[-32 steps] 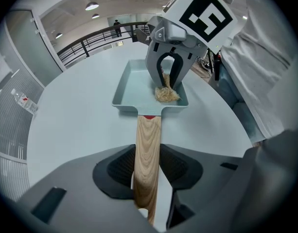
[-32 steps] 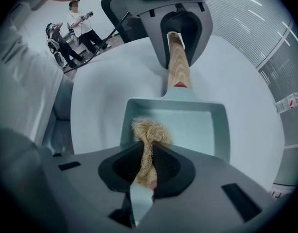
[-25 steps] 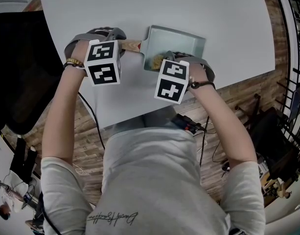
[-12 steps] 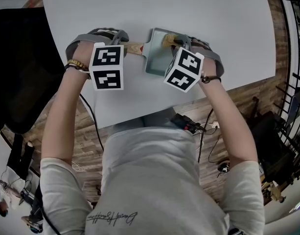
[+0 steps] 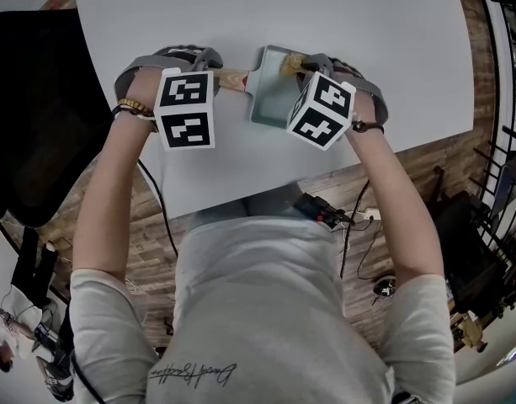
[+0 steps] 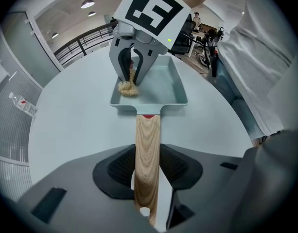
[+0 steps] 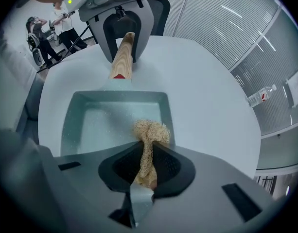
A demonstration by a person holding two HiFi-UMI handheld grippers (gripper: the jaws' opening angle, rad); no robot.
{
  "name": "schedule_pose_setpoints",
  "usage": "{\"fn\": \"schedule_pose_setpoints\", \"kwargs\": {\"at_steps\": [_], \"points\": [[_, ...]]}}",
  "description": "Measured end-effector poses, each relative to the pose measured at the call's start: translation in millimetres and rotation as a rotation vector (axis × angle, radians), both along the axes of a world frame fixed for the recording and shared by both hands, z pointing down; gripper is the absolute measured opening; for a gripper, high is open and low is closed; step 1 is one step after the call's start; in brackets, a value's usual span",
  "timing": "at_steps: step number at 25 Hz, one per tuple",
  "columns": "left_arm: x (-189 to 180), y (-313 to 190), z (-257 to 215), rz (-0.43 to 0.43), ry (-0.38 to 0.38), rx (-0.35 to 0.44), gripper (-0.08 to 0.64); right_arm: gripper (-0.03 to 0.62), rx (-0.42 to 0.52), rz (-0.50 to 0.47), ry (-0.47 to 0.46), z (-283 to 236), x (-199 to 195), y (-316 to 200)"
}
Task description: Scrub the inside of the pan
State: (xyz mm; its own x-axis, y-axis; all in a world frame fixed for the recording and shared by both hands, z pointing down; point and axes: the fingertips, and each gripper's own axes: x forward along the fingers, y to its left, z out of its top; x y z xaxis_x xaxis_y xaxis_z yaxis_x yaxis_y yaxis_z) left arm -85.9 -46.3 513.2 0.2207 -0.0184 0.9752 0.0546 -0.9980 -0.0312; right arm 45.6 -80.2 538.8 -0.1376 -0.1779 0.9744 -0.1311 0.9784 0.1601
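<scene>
A pale blue-green rectangular pan (image 5: 271, 101) with a wooden handle (image 5: 229, 80) lies on the round white table (image 5: 241, 7). My left gripper (image 6: 148, 173) is shut on the handle (image 6: 147, 154), which runs straight out to the pan (image 6: 149, 108). My right gripper (image 7: 148, 165) is shut on a tan fibrous scrubber (image 7: 150, 132). The scrubber's tuft rests on the pan's floor (image 7: 102, 125), in the corner farthest from the handle (image 7: 122, 56). In the head view the right gripper (image 5: 303, 66) hangs over the pan's far side, its marker cube hiding part of the pan.
The table's near edge runs close under both forearms, with wooden floor and cables (image 5: 325, 213) below. A black chair (image 5: 39, 116) stands at the left. A plastic bottle (image 7: 263, 95) lies on the floor past the table.
The right gripper has carried the scrubber from the pan's near side to its far side. The left gripper and the handle have stayed put.
</scene>
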Motion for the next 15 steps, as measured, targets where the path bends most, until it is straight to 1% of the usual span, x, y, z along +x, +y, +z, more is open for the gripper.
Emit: {"fn": "schedule_pose_setpoints", "kwargs": {"at_steps": [5,9,15], "points": [[0.0,-1.1,0.3,-0.014,-0.011,0.007,0.158,0.067,-0.017,-0.01,0.003,-0.3,0.3,7.0],[-1.1,-2.5,2.3,-0.024,-0.018,0.019,0.158,0.067,-0.053,-0.008,-0.009,0.5,0.4,20.2],[-0.5,-4.5,3.1,-0.016,-0.033,0.025,0.158,0.067,-0.121,-0.035,0.004,0.6,3.7,43.5]]}}
